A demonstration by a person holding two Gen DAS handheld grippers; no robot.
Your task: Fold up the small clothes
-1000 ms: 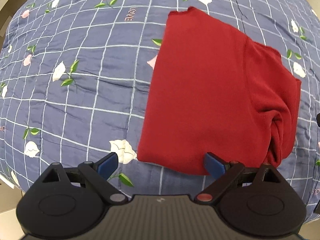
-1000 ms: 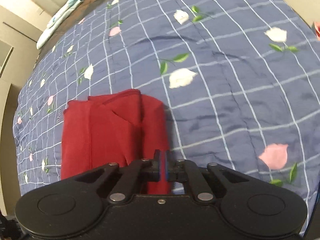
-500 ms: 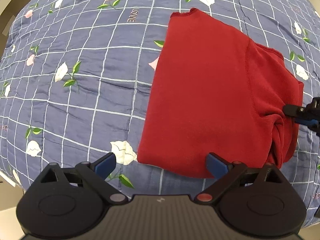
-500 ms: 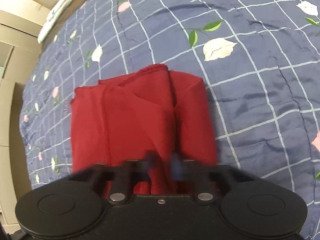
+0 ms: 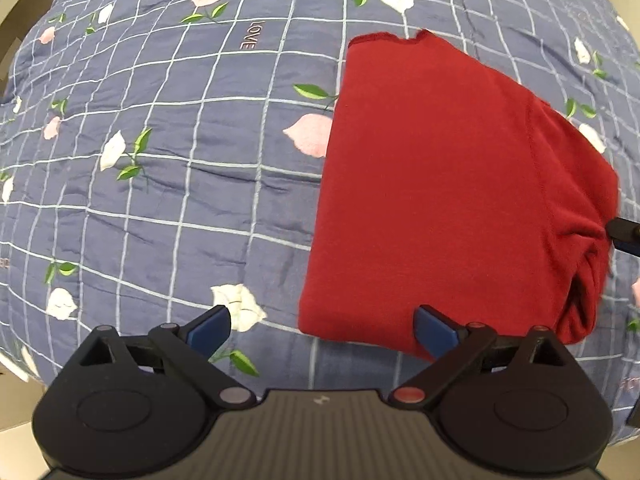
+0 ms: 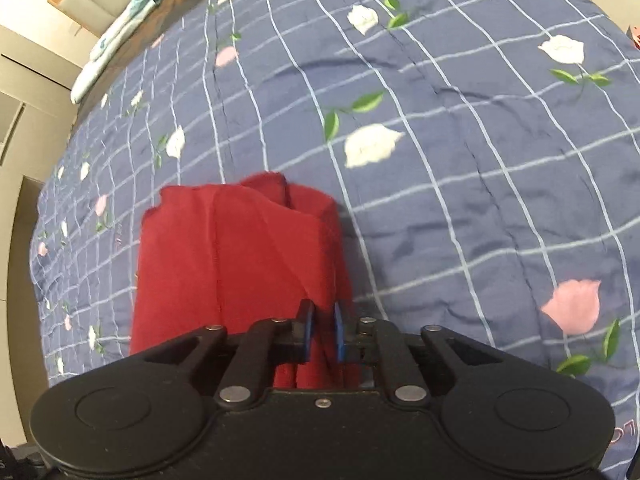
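Note:
A red garment (image 5: 440,200) lies folded into a rough rectangle on the bed, with a bunched fold along its right side. My left gripper (image 5: 322,330) hovers open at the garment's near edge; one blue finger is over the quilt and the other over the red cloth, with nothing held. My right gripper (image 6: 323,332) has its blue pads nearly together, with a fold of the red garment (image 6: 240,264) pinched between them. The right gripper's tip (image 5: 626,236) shows at the left wrist view's right edge, touching the bunched fold.
A blue quilt (image 5: 180,168) with a white grid and flower prints covers the bed. A headboard and a light teal cloth (image 6: 120,40) are at the far end. The bed's edge (image 5: 16,364) runs at the lower left.
My right gripper, shut and empty a second ago, moved onto the garment's bunched edge, parted its fingers a little and now pinches the cloth. My left gripper stayed open and barely shifted.

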